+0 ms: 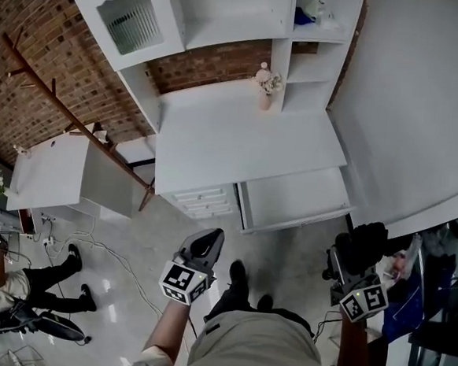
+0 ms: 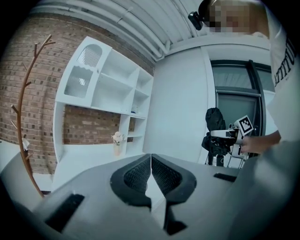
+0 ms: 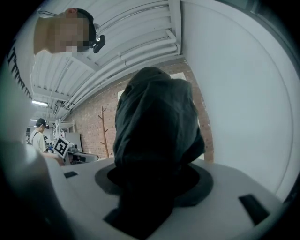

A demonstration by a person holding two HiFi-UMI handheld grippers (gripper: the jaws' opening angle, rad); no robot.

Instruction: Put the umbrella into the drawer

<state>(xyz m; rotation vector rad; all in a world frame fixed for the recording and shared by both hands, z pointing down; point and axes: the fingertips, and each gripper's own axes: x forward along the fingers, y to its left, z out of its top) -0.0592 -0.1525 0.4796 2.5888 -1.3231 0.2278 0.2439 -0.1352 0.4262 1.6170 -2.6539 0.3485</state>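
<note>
While the left gripper (image 2: 151, 176) is clenched shut with nothing in it, jaws pressed flat together, the right gripper (image 1: 353, 263) is clamped on the umbrella (image 3: 157, 131). It's a black folded one, bunched up and bulging out well past the jaws, so it fills most of that gripper's view.

Both grippers hang over the floor, either side of the person's shoes (image 1: 238, 272), left one a bit nearer the desk (image 1: 240, 136).

The drawer (image 1: 295, 201) is pulled out under the desk's front right corner, open, well apart from the umbrella. Just left of it sits a stack of small drawers (image 1: 205, 200), all shut.

A vase (image 1: 265, 94) stands at the desk's back edge, near the shelves. Further left a brown coat rack (image 1: 76, 119) leans across the brick wall, and cables (image 1: 120, 260) trail on the floor toward a seated person (image 1: 7, 291) at the far left.
</note>
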